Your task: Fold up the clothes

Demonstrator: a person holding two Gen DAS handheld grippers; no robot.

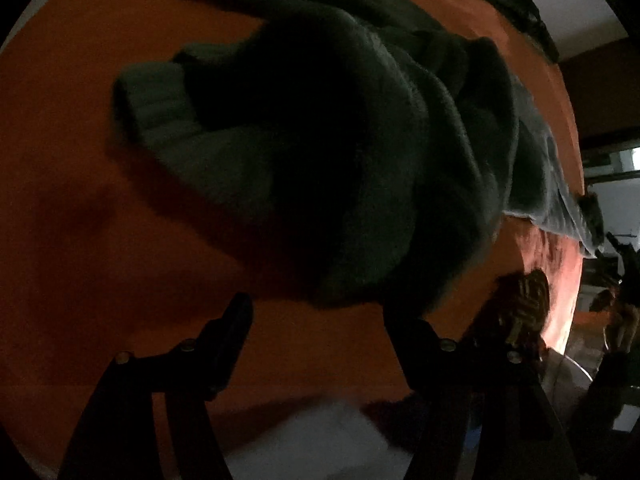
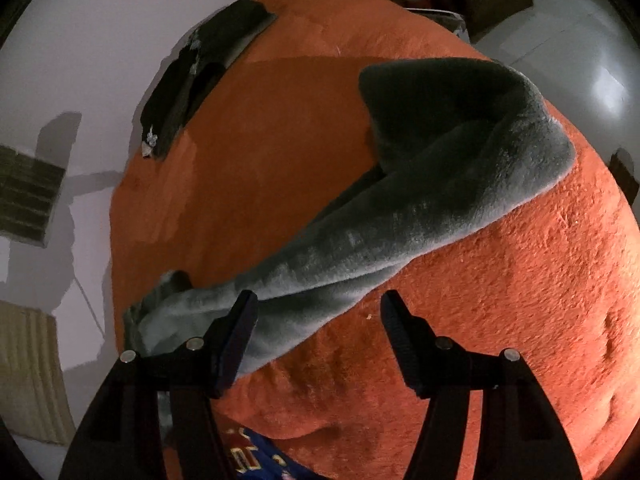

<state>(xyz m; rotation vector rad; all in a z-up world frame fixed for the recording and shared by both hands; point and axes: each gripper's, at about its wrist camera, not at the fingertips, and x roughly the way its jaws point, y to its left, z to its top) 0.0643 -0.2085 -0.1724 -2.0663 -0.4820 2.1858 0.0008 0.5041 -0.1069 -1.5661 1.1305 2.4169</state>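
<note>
A dark green fleece garment (image 1: 320, 152) lies bunched on the orange blanket (image 1: 80, 240), its ribbed cuff (image 1: 160, 116) towards the left. My left gripper (image 1: 316, 312) hangs open just below the garment's near edge, with nothing between its fingers. In the right wrist view the same fleece garment (image 2: 400, 216) stretches as a long twisted roll diagonally across the orange blanket (image 2: 520, 300). My right gripper (image 2: 320, 304) is open over its lower end. The roll runs under the left finger (image 2: 240, 328), and the pads do not press on it.
A dark folded garment (image 2: 208, 68) lies at the blanket's far edge by the white wall. A blue printed cloth (image 2: 260, 456) shows below the blanket's near edge. A brown and yellow patterned item (image 1: 524, 304) lies at the blanket's right edge. Pale floor (image 1: 312, 440) shows beneath.
</note>
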